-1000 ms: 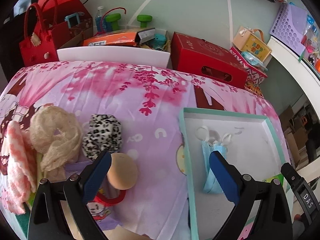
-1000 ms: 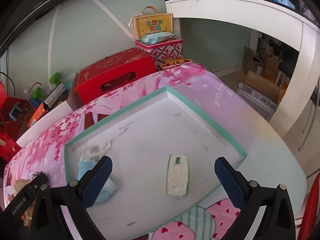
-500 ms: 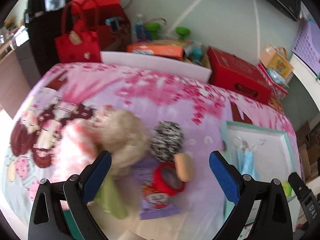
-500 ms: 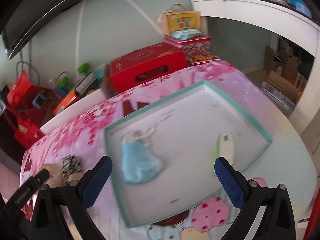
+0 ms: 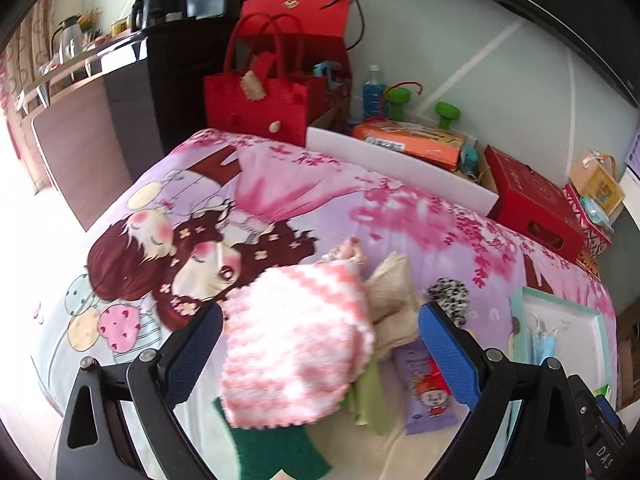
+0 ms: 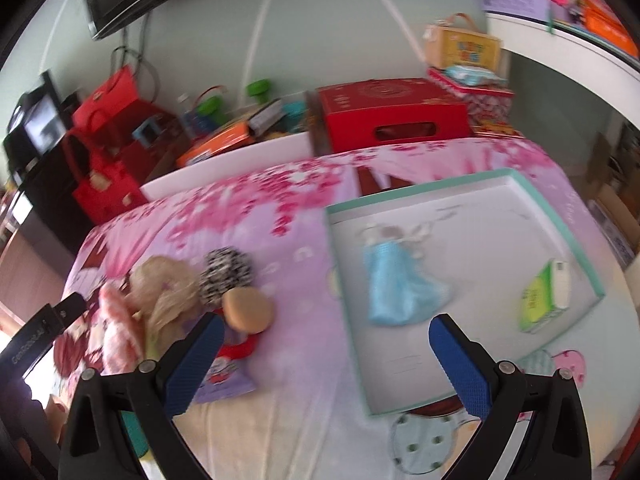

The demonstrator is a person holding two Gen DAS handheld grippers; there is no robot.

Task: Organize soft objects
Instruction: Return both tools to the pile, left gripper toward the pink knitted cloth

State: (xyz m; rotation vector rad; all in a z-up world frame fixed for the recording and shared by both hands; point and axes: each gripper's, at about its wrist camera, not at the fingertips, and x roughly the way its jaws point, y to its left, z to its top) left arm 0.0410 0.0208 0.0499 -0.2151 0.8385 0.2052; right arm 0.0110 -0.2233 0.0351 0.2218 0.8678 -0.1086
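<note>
- The left gripper (image 5: 318, 328) has its blue-padded jaws spread wide and holds nothing.
- Between its jaws, on a pink and lilac cartoon-print tablecloth (image 5: 280, 208), lies a pink and white knitted cloth (image 5: 296, 344), not touched by either pad.
- Just beyond the left gripper's right-hand jaw sit a crumpled beige gauze cloth (image 5: 390, 296) and, past it, a black and white leopard-print scrunchie (image 5: 450, 294).
- Under the knitted cloth's near edge, a dark green pad (image 5: 276, 444) and a pale green cloth (image 5: 370, 396) stick out; a purple cartoon packet (image 5: 426, 390) lies beside the right-hand jaw.
- The right gripper (image 6: 322, 354) is likewise wide open and empty.
- Ahead of its right-hand jaw is a shallow white tray with a teal rim (image 6: 344, 280); inside lie a light blue face mask (image 6: 396, 284) and, further right, a green and white tissue pack (image 6: 546, 296).
- Just beyond the right gripper's left-hand jaw rests a tan round sponge (image 6: 248, 308), leaning on a red ring (image 6: 240, 350), with the scrunchie and gauze cloth behind it.
- The right wrist view is somewhat blurred.
</note>
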